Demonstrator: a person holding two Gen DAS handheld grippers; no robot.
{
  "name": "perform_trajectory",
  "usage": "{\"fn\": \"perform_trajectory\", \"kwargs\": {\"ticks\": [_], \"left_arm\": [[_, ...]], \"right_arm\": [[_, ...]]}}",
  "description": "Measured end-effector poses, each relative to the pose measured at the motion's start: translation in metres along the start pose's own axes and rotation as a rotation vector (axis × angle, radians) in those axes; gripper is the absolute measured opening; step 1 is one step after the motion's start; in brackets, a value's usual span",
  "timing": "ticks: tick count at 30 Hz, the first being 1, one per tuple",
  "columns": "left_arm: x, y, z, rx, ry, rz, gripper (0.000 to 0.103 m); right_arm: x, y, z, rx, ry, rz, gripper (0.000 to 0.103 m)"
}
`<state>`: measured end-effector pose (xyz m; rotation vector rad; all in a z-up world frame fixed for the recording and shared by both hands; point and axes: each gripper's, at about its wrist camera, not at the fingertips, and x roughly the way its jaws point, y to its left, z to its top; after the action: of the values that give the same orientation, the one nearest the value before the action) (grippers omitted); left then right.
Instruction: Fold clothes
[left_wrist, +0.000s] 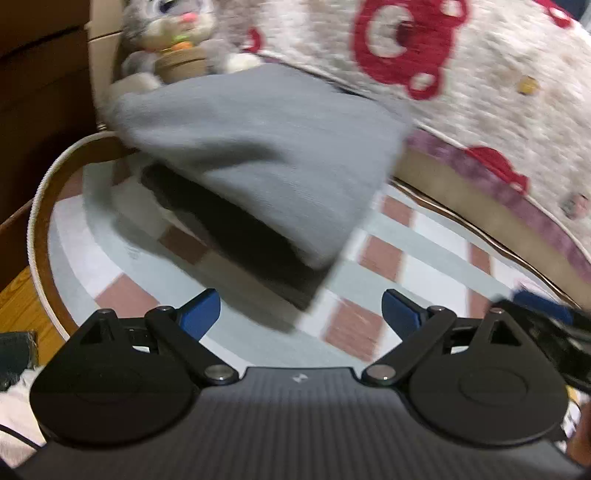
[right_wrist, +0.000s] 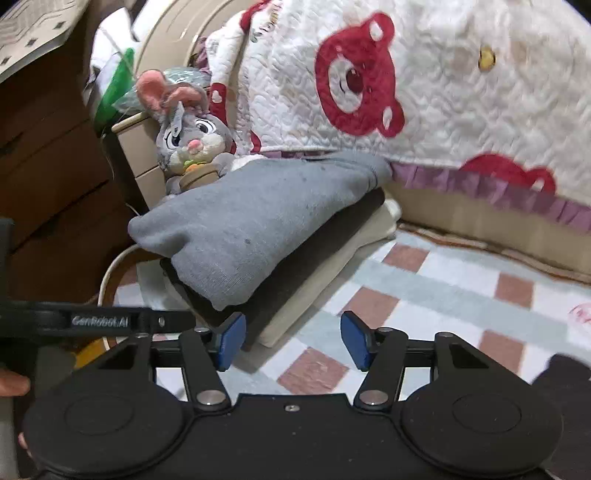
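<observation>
I read the stack as three folded pieces: the grey sweater (right_wrist: 255, 221) on top, a dark garment (right_wrist: 314, 254) beneath it, a cream one (right_wrist: 332, 280) at the bottom, all resting on the checked mat (right_wrist: 424, 280) at centre frame, below the quilt (right_wrist: 461, 92). My left hand-held gripper (left_wrist: 301, 314) stands wide and empty; my right hand-held gripper (right_wrist: 293, 339) is also parted, holding nothing. I judge this sweater's fold complete. A dark piece (right_wrist: 569, 373) at lower right may remain.
</observation>
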<state>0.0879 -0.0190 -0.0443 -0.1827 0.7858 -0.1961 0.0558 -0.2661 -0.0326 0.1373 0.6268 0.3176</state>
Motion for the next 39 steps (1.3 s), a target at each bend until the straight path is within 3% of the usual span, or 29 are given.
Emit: {"fn": "perform_trajectory", "kwargs": {"ticks": [4,9,20,24,39], "left_arm": [[-0.024,-0.018,-0.009,0.047,0.025,0.067,0.098],[-0.056,-0.030,-0.026,0.049,0.057,0.039,0.099],[-0.093,-0.062,-0.055,0.168,0.101,0.091,0.101],[-0.097,-0.068,-0.054,0.164,0.093,0.098,0.101],[-0.100,-0.082,-0.060,0.153,0.090,0.118,0.101]], "right_arm": [[-0.026,0.011,0.001,-0.045,0.028,-0.010,0.063],[-0.069,0.017,-0.013,-0.048,0.026,-0.050,0.065],[-0.119,0.034,-0.022,-0.061,0.028,-0.130,0.072],[-0.126,0.031,-0.021,-0.043,0.023,-0.134,0.081],[-0.130,0.021,-0.026,-0.043,0.010,-0.131,0.084]]}}
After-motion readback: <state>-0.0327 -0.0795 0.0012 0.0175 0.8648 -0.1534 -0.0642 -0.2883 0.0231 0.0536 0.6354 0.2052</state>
